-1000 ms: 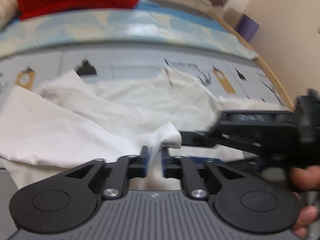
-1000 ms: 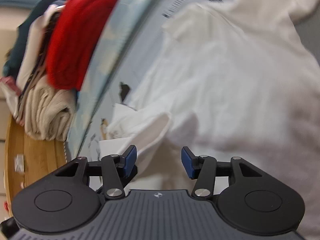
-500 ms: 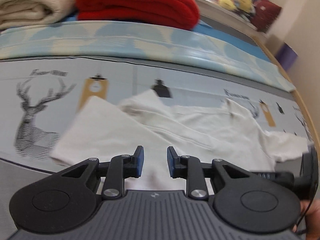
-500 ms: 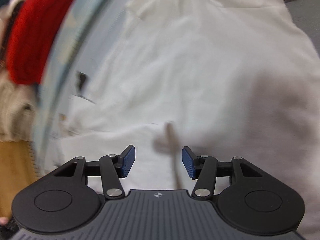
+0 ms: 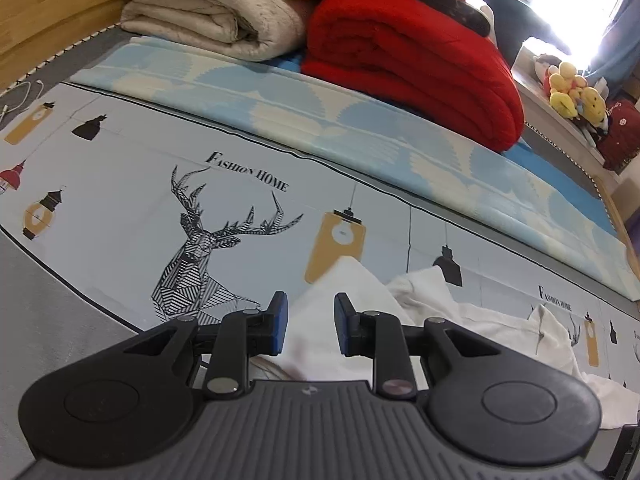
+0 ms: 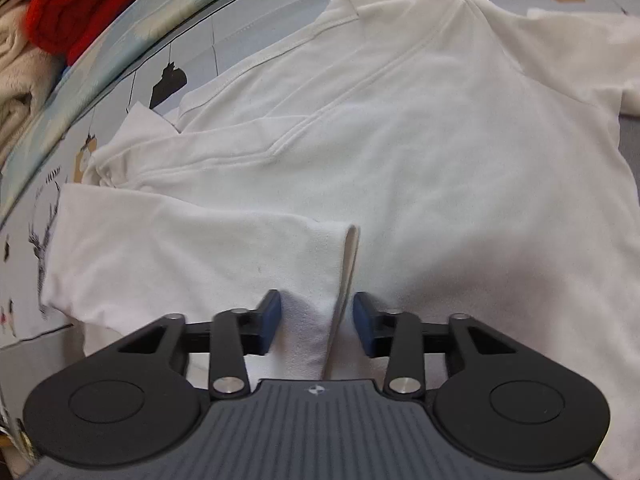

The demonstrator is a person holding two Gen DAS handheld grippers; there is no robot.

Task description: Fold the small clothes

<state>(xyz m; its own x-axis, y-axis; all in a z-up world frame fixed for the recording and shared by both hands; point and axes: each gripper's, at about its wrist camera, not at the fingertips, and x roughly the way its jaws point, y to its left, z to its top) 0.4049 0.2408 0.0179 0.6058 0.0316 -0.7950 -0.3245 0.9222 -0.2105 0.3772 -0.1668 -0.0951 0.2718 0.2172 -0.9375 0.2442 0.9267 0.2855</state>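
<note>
White cotton: small shirt (image 6: 400, 128) spread on printed bed sheet (image 5: 120, 216), collar side away from the right camera, near edge already doubled over.
Fold state: left-side flap (image 6: 180, 248) lies over the body, raised fold edge running toward the right tongs.
Right tongs (image 6: 316, 322): just been closing, raised fold edge between the blue pads (image 6: 270, 320); small gaps visible both sides, so not yet pinching.
Why there: likely taking the doubled edge so both layers travel together on the next fold.
Left tongs (image 5: 307, 322): narrow gap, nothing gripped; white cloth only behind and below the pads.
Why there: hovering at the shirt's far-left corner, probably lining up the matching pinch so the hem lifts evenly.
Bedding: red blanket (image 5: 412, 64) and beige quilt (image 5: 212, 4) stacked at the back of the bed, well clear of the shirt.
Risk: thin cloth, single layer may slip out if the pinch catches only the top ply.
Progress: judged early-to-mid; one side folded, rest flat.
</note>
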